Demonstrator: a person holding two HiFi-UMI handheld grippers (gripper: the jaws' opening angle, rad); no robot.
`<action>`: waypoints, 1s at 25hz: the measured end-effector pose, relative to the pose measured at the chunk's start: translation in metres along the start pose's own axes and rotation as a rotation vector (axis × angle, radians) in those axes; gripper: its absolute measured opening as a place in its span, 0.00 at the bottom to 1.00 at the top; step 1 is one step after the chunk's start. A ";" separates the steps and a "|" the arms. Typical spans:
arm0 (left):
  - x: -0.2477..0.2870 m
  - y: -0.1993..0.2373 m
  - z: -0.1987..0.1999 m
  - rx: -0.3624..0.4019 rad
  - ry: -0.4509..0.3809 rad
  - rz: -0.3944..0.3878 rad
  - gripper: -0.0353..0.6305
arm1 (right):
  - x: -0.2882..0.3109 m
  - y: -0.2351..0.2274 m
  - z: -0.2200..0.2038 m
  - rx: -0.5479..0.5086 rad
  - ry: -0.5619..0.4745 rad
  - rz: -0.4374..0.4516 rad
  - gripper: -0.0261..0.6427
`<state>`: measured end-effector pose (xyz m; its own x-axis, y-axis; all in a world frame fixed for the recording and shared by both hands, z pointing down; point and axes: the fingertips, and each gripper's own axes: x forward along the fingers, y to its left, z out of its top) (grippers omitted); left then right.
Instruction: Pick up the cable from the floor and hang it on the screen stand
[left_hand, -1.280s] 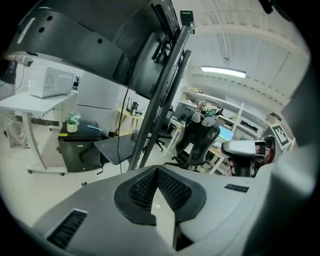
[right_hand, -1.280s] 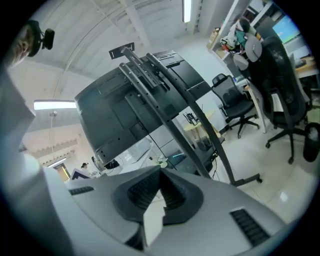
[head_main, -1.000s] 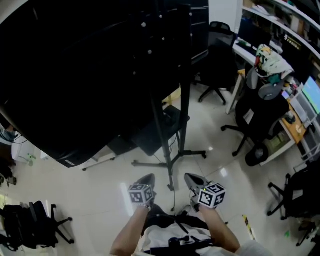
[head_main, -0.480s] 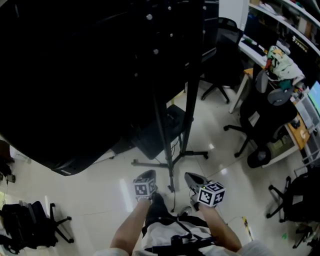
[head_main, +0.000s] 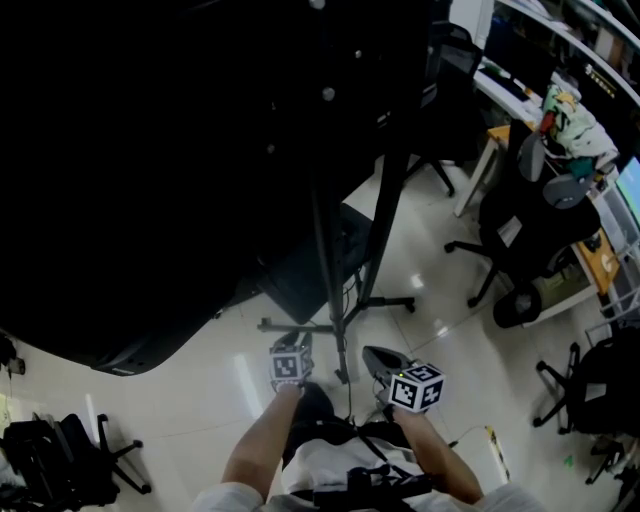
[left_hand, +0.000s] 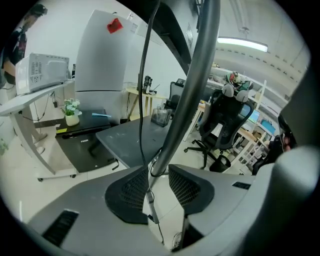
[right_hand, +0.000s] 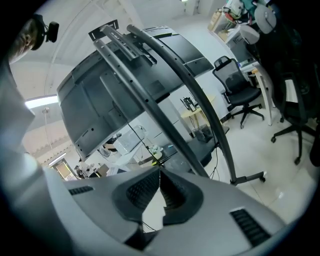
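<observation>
In the left gripper view the left tool (left_hand: 157, 170) stands open, its 2 meshed pads apart, and the cable (left_hand: 141, 100) drops through the gap without either pad clearly touching it. Its long axis runs nearly upright, from 12 o'clock down to 6 o'clock, just beside the grey pole of the screen stand (left_hand: 197, 85). A thicker plug-like piece (left_hand: 150, 206) sits on the cable low in the gap. The cable's top end is cut off by the frame, and its lower end is lost under the tool body. In the right gripper view the right tool (right_hand: 160, 172) is closed, with its pad tips pinched on the cable. The cable leaves the tips as a thin taut line toward 11 o'clock, crossing in front of the back of the black screen (right_hand: 115, 95). Its far end is too fine to follow. In the head view both tools are held side by side at the foot of the stand, the right one at 3 o'clock of the left. The cable itself is hard to make out there.
</observation>
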<state>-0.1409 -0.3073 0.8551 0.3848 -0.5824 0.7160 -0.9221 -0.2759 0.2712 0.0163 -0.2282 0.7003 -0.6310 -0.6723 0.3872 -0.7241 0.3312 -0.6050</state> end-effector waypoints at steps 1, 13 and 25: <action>0.007 0.002 0.002 0.003 0.000 -0.004 0.26 | 0.003 -0.002 -0.001 0.003 0.001 -0.005 0.06; 0.071 0.020 -0.011 0.049 0.093 0.001 0.31 | 0.008 -0.034 -0.006 0.060 -0.021 -0.093 0.05; 0.097 0.030 -0.009 0.127 0.099 0.000 0.27 | 0.017 -0.044 -0.007 0.088 -0.051 -0.110 0.05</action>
<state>-0.1318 -0.3647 0.9385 0.3736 -0.5054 0.7778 -0.9072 -0.3741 0.1927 0.0355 -0.2491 0.7383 -0.5323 -0.7350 0.4201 -0.7597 0.1958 -0.6201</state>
